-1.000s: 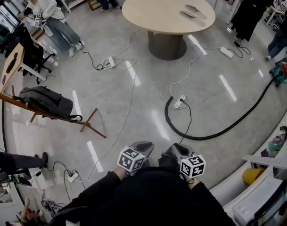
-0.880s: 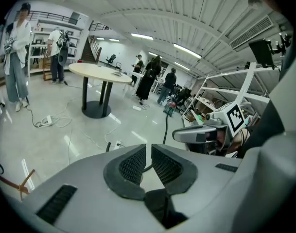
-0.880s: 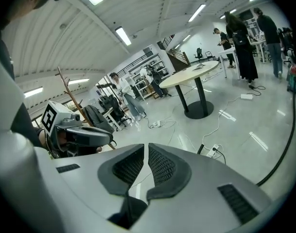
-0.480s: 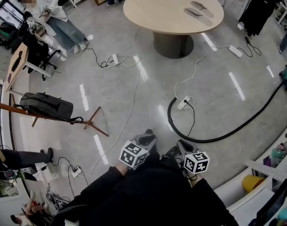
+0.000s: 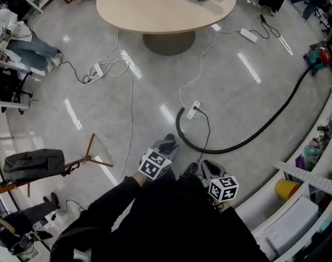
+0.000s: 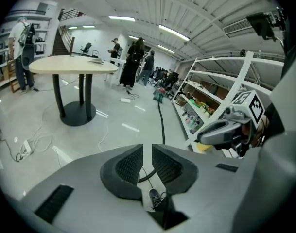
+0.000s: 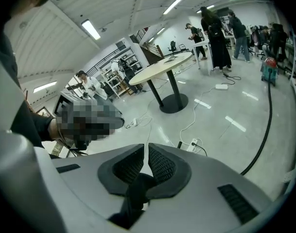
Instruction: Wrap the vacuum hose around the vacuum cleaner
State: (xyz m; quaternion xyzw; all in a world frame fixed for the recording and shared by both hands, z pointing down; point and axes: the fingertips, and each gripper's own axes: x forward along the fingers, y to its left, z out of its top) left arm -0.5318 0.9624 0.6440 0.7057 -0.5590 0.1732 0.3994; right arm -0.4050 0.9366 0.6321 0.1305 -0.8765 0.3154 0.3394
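A long black vacuum hose (image 5: pixel 247 137) lies on the floor. It curves from its free end (image 5: pixel 179 116) beside a power strip out to the red and teal vacuum cleaner (image 5: pixel 319 56) at the far right. My left gripper (image 5: pixel 167 144) hangs just short of the hose's near bend, and my right gripper (image 5: pixel 208 170) is beside it, lower in the head view. Both are shut and hold nothing. In the left gripper view the hose (image 6: pixel 161 125) runs ahead of the left gripper (image 6: pixel 148 161) to the vacuum (image 6: pixel 158 94). The right gripper (image 7: pixel 147 163) sees the hose (image 7: pixel 268 115) at its right.
A round table (image 5: pixel 166 7) on a dark pedestal stands ahead. White cables and power strips (image 5: pixel 196 107) trail over the floor. At the left a grey bag (image 5: pixel 34 164) rests on a wooden stand. Shelving (image 5: pixel 313 179) runs along the right. People are at the room's edges.
Both grippers have travelled forward with the person, and the hose's free end and near bend now lie much closer in front of them. The jaws stay shut.
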